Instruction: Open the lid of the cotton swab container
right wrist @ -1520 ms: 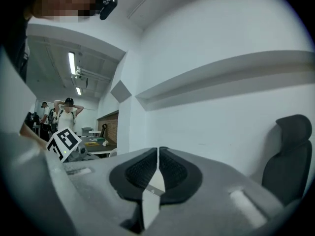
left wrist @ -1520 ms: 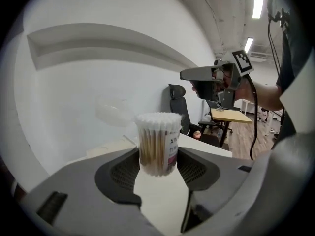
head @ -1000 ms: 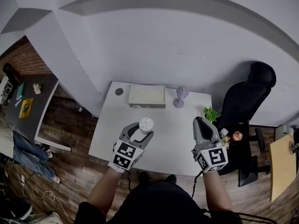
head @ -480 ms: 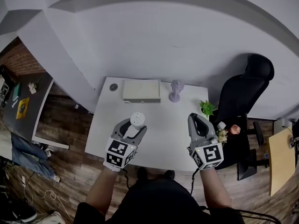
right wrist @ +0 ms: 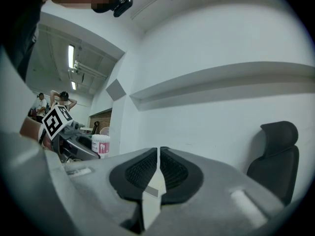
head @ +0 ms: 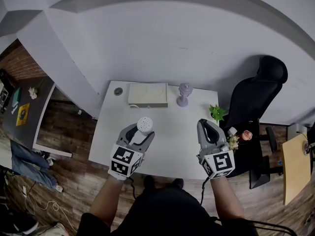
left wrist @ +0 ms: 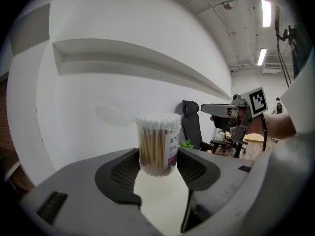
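My left hand-held gripper [left wrist: 157, 170] gripped the cotton swab container [left wrist: 157, 142] by its sides, upright, with the swab tips showing at the top. Its clear lid [left wrist: 112, 115] stood flipped open, off the left of the rim. My right hand-held gripper [right wrist: 158, 167] was closed with nothing in it, well apart to the right. Both were over the white table [head: 172, 146]. Further back were a flat white box [head: 147, 94] at the table's rear edge and a black chair [head: 258, 102] past the right side.
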The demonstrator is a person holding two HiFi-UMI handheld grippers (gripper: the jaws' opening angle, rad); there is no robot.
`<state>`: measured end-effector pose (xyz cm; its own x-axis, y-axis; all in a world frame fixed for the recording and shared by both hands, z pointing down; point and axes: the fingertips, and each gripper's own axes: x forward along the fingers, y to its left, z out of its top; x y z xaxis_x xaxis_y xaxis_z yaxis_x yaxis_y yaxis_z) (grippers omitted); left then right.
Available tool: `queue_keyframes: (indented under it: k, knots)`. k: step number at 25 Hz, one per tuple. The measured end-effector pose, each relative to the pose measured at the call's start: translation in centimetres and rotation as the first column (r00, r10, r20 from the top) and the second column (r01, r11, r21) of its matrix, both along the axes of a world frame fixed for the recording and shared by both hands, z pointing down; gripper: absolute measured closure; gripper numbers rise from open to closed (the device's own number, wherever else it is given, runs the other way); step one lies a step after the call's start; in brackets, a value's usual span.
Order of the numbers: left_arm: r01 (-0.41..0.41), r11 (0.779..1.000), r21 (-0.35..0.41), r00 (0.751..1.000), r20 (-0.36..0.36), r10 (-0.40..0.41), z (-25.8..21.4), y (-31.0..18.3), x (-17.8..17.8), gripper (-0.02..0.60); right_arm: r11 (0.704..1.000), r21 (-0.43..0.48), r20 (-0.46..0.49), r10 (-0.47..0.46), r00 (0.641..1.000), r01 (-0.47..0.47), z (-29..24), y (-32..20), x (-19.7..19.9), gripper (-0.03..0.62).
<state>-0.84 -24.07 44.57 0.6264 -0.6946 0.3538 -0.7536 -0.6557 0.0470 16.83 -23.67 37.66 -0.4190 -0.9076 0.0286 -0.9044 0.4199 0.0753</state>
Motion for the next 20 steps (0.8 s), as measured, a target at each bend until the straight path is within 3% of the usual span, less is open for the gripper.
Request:
queue_keyframes:
  k: [20]
  knots:
    - [-0.030,1.000,0.003,0.999,-0.017,0.030,0.03,0.20,-0.74,0.347,1.000,-0.004,0.007,0.030,1.000,-0.030,0.01,0.89,-0.78,0.586]
